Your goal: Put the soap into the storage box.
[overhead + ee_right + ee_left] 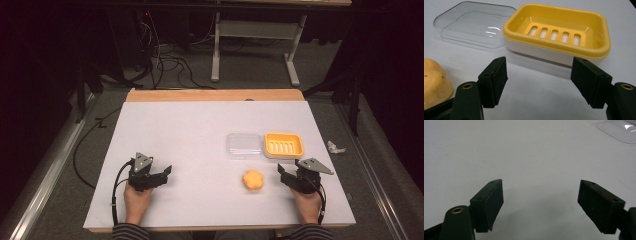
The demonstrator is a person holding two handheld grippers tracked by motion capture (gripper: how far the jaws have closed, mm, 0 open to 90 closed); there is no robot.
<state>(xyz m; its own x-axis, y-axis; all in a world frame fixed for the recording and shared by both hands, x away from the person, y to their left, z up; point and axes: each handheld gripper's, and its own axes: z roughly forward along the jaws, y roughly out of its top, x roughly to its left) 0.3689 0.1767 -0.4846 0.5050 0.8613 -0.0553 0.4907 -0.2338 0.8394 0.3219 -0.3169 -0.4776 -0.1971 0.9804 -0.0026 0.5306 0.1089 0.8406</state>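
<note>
Your left gripper rests on the white surface, well left of the orange flower-shaped soap; its black fingers stand wide apart and hold nothing, with bare surface between them. The soap, matte and lobed, lies between your two grippers, nearer the right one. Just beyond it sits the clear plastic rectangular lid, glossy and shallow, touching the yellow plastic soap dish with its slotted insert and white base, to the soap's far right. Your right gripper sits just right of the soap, fingers spread wide and empty, pointing at the dish. Past the surface's wooden far edge, cables trail across grey carpet under a white table frame.
</note>
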